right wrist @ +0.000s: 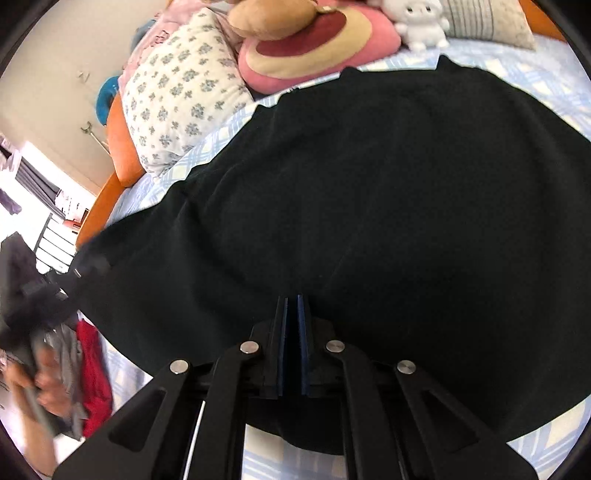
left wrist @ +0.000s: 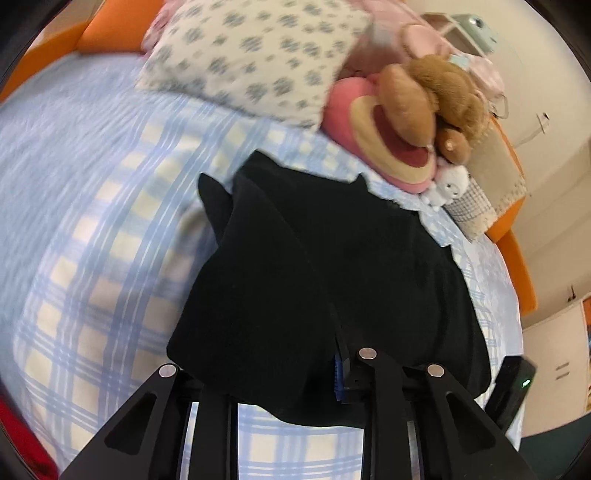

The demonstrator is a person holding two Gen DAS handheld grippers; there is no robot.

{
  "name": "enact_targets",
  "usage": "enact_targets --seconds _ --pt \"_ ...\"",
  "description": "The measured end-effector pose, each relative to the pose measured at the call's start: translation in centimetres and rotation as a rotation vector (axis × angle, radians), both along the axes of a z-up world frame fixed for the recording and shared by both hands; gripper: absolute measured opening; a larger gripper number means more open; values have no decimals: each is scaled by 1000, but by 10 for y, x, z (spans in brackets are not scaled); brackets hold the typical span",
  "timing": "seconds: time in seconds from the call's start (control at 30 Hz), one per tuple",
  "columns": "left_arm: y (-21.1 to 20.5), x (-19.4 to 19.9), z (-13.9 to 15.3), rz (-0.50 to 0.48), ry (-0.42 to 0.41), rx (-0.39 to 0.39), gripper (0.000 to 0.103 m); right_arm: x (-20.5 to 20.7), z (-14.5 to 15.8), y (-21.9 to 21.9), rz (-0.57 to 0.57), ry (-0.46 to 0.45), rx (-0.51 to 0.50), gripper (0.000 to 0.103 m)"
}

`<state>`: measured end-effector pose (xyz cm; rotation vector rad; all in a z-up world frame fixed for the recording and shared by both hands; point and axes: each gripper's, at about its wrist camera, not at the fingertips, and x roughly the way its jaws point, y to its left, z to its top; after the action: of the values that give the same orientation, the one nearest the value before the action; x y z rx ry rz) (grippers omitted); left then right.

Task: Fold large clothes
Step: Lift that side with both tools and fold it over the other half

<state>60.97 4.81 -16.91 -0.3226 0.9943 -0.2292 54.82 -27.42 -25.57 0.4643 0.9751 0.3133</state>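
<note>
A large black garment [right wrist: 388, 192] lies spread on the blue and cream checked bedsheet [left wrist: 110, 240]. In the left wrist view the garment [left wrist: 314, 266] drapes over my left gripper [left wrist: 338, 373], which is shut on a lifted fold of it; only one blue pad shows. In the right wrist view my right gripper [right wrist: 291, 306] is shut on the near edge of the garment, its blue pads pressed close together with cloth between them.
A floral pillow [left wrist: 251, 55], a pink round cushion [left wrist: 384, 144], a brown plush [left wrist: 436, 99] and a white plush [right wrist: 421, 22] lie at the head of the bed. An orange bed frame [right wrist: 122, 155] runs along the edges. Red cloth [right wrist: 92, 369] hangs off the bedside.
</note>
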Motion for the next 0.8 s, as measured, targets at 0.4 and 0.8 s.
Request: enact_targets --seconds 0.4,0.8 --pt "-182 -7 96 -246 -125 261 25 -55 11 27 13 -214 -226 7" --pt "-386 -62 29 -509 -40 540 19 -66 16 68 -2 -267 -557 9"
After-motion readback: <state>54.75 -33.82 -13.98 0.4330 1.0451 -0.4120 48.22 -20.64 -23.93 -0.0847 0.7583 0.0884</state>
